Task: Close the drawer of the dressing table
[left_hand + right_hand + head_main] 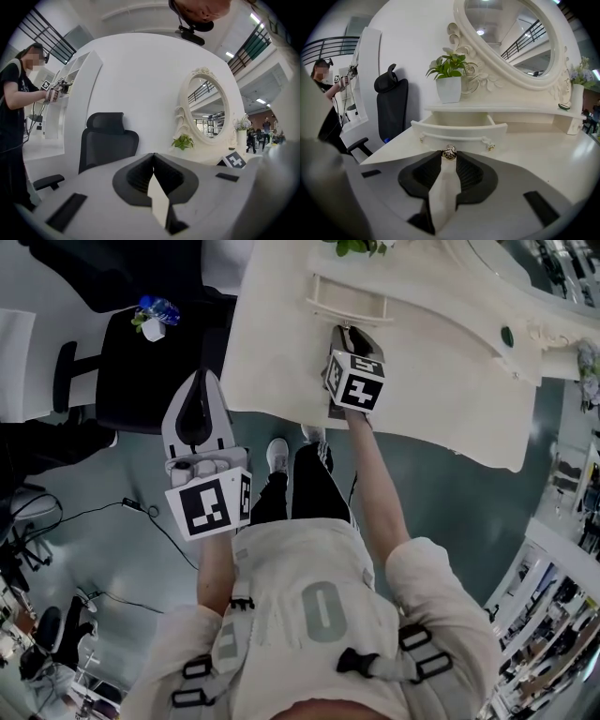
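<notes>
Now: drawer (459, 132) stands open, pulled out from under the mirror shelf, at the centre of the right gripper view. Its front, with the long handle, faces the right gripper (449, 158).

Right jaws: nearly together, clamped at the tips on a small metal ring (449, 152). Cannot tell whether the ring rests on the table (543, 154) or is lifted off it.

Drawer vs. right jaws: the front lies just beyond the tips, in line with them and apart from them. No contact with the handle. In the head view the right gripper sits over the table top, just below the drawer at top centre of the frame.

Left gripper (153, 157): jaws together, nothing between them. In the head view it is at centre left, off the table's edge, next to a black chair (141, 381). It is well apart from the drawer.

Plant (450, 75) stands on the shelf above the drawer.
</notes>
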Motion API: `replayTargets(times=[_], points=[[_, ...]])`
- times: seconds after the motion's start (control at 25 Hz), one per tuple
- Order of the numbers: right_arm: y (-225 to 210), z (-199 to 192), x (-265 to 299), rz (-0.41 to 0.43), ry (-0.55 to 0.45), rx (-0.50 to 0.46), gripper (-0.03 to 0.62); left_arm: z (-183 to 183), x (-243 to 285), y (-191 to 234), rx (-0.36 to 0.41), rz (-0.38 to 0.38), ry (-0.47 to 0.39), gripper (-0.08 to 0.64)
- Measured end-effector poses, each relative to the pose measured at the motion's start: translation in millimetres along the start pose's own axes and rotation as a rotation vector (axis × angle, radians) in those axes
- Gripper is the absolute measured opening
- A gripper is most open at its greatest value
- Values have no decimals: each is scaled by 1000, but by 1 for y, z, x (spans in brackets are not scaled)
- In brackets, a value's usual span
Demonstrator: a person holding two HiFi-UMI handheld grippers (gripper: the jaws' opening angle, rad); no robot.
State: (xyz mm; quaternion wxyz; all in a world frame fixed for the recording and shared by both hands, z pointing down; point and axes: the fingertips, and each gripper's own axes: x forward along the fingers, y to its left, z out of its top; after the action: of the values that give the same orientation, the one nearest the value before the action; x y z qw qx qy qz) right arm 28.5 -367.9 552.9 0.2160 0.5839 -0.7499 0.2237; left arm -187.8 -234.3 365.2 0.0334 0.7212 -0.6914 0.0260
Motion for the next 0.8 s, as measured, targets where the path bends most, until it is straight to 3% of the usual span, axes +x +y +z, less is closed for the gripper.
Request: replayTargets(times=[0.8], points=[[-6,18,10,23,-7,0,106,8,31,-15,10,-16,-12,20]])
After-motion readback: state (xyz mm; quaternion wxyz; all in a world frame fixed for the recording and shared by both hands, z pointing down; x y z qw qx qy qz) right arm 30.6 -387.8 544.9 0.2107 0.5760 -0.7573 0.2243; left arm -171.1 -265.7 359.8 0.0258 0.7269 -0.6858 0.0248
